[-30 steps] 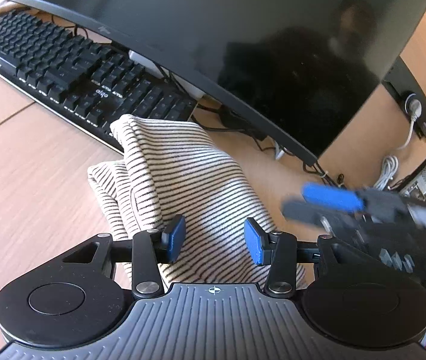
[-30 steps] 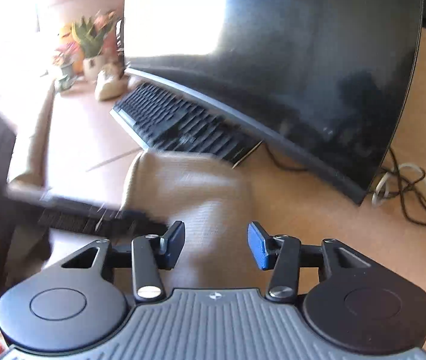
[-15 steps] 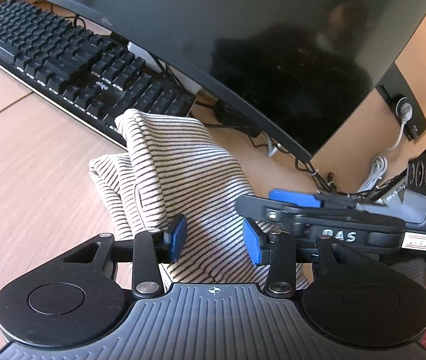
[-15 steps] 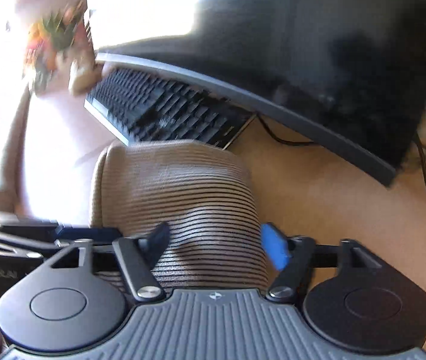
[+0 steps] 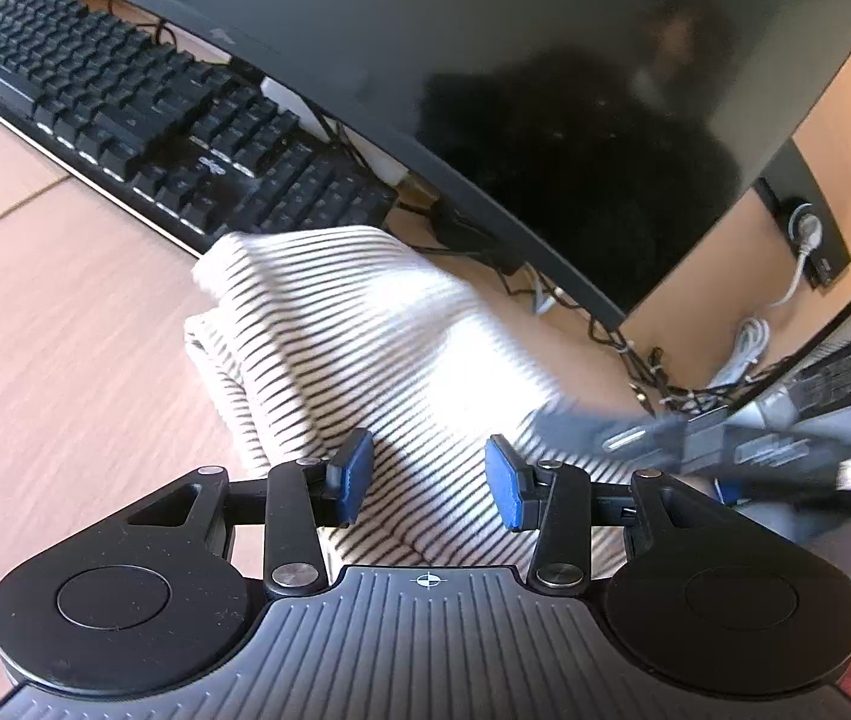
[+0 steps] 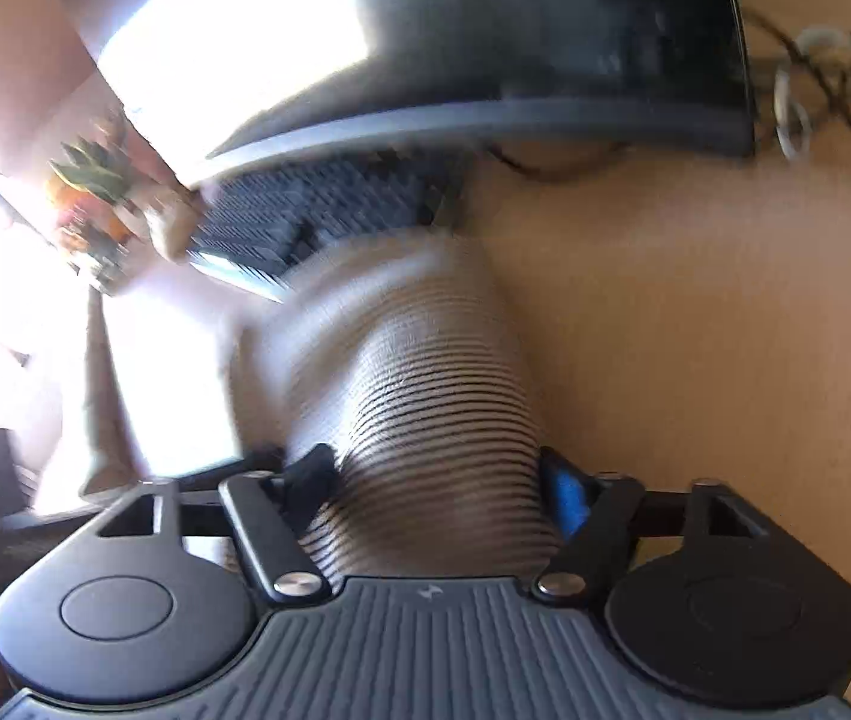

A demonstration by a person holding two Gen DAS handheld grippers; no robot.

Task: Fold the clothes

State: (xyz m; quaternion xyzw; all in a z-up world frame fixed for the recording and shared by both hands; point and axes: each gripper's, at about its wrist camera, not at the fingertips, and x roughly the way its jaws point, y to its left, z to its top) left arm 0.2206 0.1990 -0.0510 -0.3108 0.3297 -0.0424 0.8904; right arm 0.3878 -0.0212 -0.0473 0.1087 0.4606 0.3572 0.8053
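A white garment with thin black stripes [image 5: 365, 348] lies folded into a bundle on the wooden desk, just in front of the keyboard. My left gripper [image 5: 425, 480] hovers over its near end, open, with nothing between the blue pads. In the left wrist view my right gripper [image 5: 725, 444] comes in blurred from the right at the bundle's edge. In the right wrist view the striped garment [image 6: 437, 396] fills the gap of my right gripper [image 6: 443, 480], which stands wide open around it; the view is tilted and blurred.
A black keyboard [image 5: 143, 120] and a large curved monitor [image 5: 545, 90] stand right behind the garment. Cables [image 5: 635, 348] trail at the back right beside a wall socket [image 5: 809, 228]. A potted plant [image 6: 95, 192] sits at the far left. Bare desk [image 5: 65, 360] lies to the left.
My right gripper has swung in low against the bundle's right side, tilted, and its fingers have spread wider around the fabric. The left gripper has barely moved.
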